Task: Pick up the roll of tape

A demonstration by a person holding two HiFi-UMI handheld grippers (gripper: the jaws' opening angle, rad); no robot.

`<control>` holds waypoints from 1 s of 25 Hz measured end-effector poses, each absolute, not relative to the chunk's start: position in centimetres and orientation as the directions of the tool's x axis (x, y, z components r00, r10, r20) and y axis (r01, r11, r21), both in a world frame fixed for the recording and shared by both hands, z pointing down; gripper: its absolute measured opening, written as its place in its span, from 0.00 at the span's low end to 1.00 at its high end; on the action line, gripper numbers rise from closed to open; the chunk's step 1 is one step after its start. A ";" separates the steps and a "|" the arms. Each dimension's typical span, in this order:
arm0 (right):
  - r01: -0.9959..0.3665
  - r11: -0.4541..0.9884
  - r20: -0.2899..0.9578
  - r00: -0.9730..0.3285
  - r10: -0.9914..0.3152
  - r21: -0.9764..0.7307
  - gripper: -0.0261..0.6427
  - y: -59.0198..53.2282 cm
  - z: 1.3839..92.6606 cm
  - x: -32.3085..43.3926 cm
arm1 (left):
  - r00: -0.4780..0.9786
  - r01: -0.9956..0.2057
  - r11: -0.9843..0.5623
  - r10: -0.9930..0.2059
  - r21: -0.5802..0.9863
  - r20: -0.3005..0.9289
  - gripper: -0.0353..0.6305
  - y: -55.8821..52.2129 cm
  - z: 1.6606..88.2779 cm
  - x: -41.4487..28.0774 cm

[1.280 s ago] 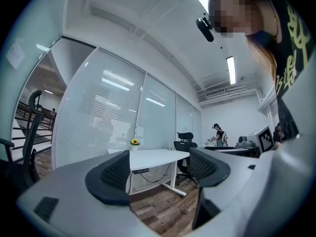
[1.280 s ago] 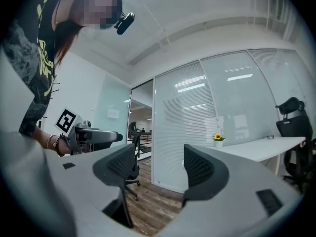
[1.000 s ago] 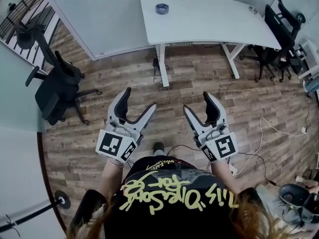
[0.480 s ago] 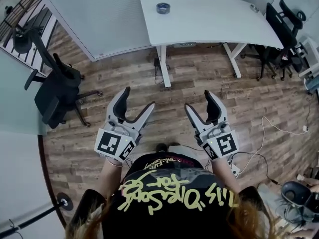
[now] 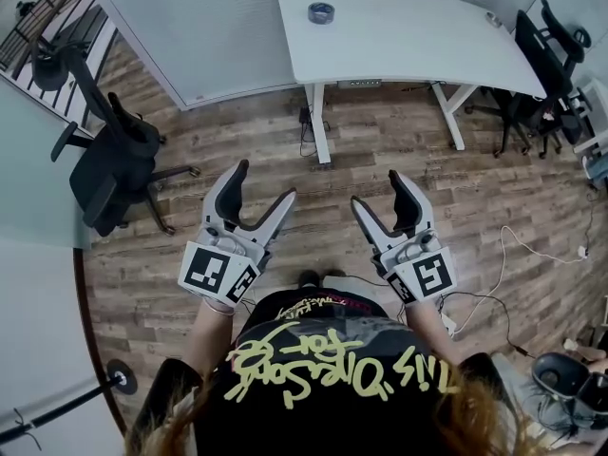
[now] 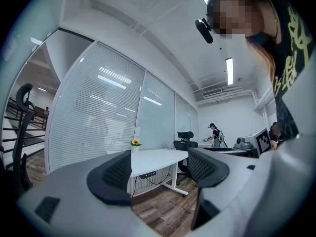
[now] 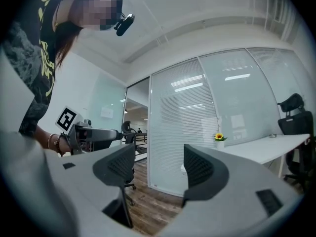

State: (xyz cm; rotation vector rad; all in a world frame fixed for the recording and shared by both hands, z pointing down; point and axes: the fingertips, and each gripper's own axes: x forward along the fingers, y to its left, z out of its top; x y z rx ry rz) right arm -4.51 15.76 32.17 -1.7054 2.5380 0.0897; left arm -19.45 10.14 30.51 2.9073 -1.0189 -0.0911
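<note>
Wooden floor (image 5: pixel 361 160) open, tape (image 5: pixel 321 12) near desk (image 5: pixel 408 36) edge

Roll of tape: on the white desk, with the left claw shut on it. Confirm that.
Wrong on the claw. The roll of tape is on the white desk, but the left claw is open and empty, well short of it, as the head view shows.

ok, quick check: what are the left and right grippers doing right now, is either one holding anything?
left gripper: open, nothing between its jaws.
right gripper: open, nothing between its jaws.
</note>
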 end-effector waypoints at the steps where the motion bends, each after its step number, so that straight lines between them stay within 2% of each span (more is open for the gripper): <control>1: -0.927 0.375 -0.101 -0.373 -0.922 0.003 0.48 15.7 32.1 -4.4 | 0.779 -0.622 -0.779 -0.625 0.075 -0.037 0.59 10.1 30.5 -19.6; 8: -0.942 0.337 -0.105 -0.335 -0.936 0.001 0.48 15.7 32.2 -4.5 | 0.785 -0.615 -0.784 -0.619 0.088 -0.026 0.58 9.4 31.5 -20.7; 17: -0.956 0.294 -0.077 -0.293 -0.953 -0.002 0.48 14.7 33.1 -2.5 | 0.811 -0.581 -0.807 -0.585 0.104 -0.017 0.57 7.5 32.1 -18.6; 25: -0.946 0.323 -0.091 -0.322 -0.942 0.012 0.48 8.9 33.4 -0.4 | 0.800 -0.598 -0.799 -0.600 0.070 -0.015 0.57 2.5 32.2 -16.4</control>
